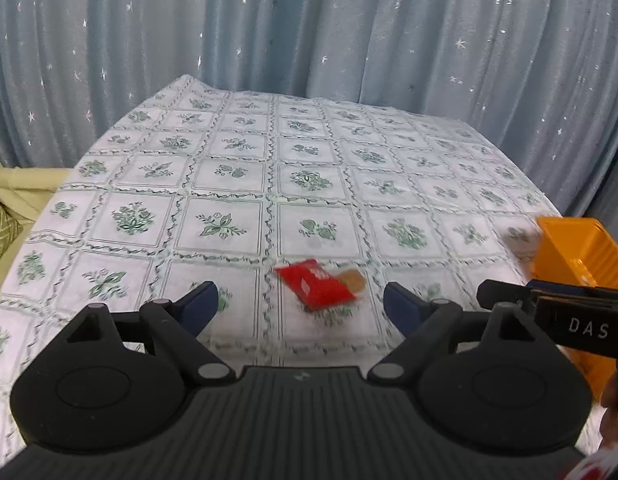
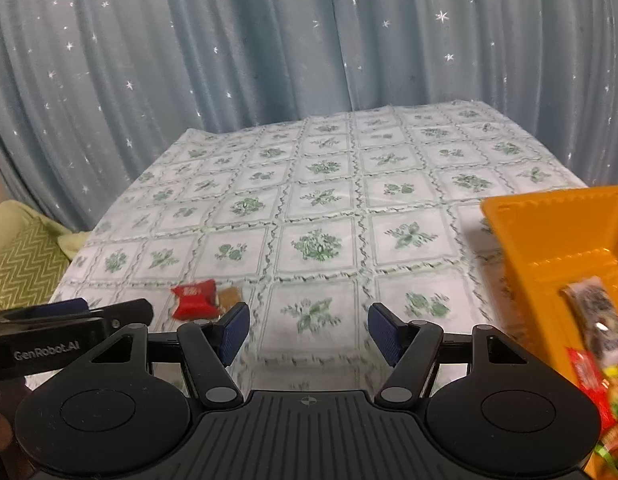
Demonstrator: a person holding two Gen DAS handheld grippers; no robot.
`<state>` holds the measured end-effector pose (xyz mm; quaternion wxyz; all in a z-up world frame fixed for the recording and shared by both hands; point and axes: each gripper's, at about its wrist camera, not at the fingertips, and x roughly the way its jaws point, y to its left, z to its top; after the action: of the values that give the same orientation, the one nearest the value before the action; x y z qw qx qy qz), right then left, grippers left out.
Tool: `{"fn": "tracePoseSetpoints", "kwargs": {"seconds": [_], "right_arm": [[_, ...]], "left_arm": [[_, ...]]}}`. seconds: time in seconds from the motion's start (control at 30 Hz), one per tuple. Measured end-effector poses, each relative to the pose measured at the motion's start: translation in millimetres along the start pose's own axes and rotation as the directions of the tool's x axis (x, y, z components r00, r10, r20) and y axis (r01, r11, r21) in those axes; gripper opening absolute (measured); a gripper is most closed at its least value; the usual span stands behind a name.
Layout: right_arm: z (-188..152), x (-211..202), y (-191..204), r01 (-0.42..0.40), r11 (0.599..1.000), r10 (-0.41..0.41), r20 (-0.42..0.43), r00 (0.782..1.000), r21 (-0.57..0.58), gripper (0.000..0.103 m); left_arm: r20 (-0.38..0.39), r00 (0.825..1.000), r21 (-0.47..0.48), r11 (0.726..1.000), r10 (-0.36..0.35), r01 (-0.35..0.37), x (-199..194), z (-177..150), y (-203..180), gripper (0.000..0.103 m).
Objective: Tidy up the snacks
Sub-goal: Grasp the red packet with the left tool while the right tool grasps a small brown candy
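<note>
Left hand-held gripper [image 1: 300, 300] hangs over the near part of the counter [image 1: 309, 184] with its blue pads wide apart and nothing between them; the red snack packet [image 1: 315, 286] lies on the flowered cloth just beyond the gap, slightly right of its middle. A round tan biscuit [image 1: 353, 279] shows at the packet's right end, touching it; blur keeps me from telling whether it is printed on the wrapper or a separate piece.

Right hand-held gripper [image 2: 308, 330] is also parted and empty, over bare cloth. From its view the packet [image 2: 194, 299] sits to the left, near the left pad. An orange tray [image 2: 549, 232] stands at the right edge of the counter, with several wrapped snacks already lying in its near end [image 2: 597, 320].

The packet looks small, light and flat, a thin glossy film wrapper that should crumple readily and may slide on the smooth cloth when nudged. Whatever is inside is probably brittle, so a gentle squeeze seems wise. Its puffed middle, pinched across the short width, appears the best hold; the crimped ends are thinner and likelier to slip out. Lying low on the cloth, it probably calls for the pads to come down close to the surface on either side before closing, or the wrapper could skate away.
</note>
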<state>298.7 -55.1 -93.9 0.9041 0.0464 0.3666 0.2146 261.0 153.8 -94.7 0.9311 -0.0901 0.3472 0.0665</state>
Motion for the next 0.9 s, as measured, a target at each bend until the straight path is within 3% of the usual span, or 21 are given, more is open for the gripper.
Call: {"fn": "tracePoseSetpoints", "kwargs": {"seconds": [0.33, 0.47, 0.73, 0.9], "right_arm": [[12.6, 49.3, -5.5, 0.028, 1.000, -0.028, -0.025, 0.999, -0.011, 0.067], [13.1, 60.6, -4.5, 0.023, 1.000, -0.023, -0.037, 0.999, -0.021, 0.067], [13.3, 74.3, -1.0, 0.009, 0.999, -0.010, -0.045, 0.999, -0.037, 0.067], [13.0, 77.7, 7.6, -0.030, 0.997, 0.027, -0.044, 0.999, -0.076, 0.067]], "left_arm": [[-0.058, 0.998, 0.022, 1.000, -0.019, 0.020, 58.5, 8.9, 3.7, 0.065], [-0.091, 0.995, 0.012, 0.999, -0.049, 0.050, 72.6, 8.0, 6.6, 0.064], [-0.115, 0.993, 0.075, 0.997, -0.022, 0.031, 77.0, 7.0, 14.0, 0.048], [-0.103, 0.993, 0.088, 0.994, -0.054, 0.063, 80.8, 9.1, 19.4, 0.047]]}}
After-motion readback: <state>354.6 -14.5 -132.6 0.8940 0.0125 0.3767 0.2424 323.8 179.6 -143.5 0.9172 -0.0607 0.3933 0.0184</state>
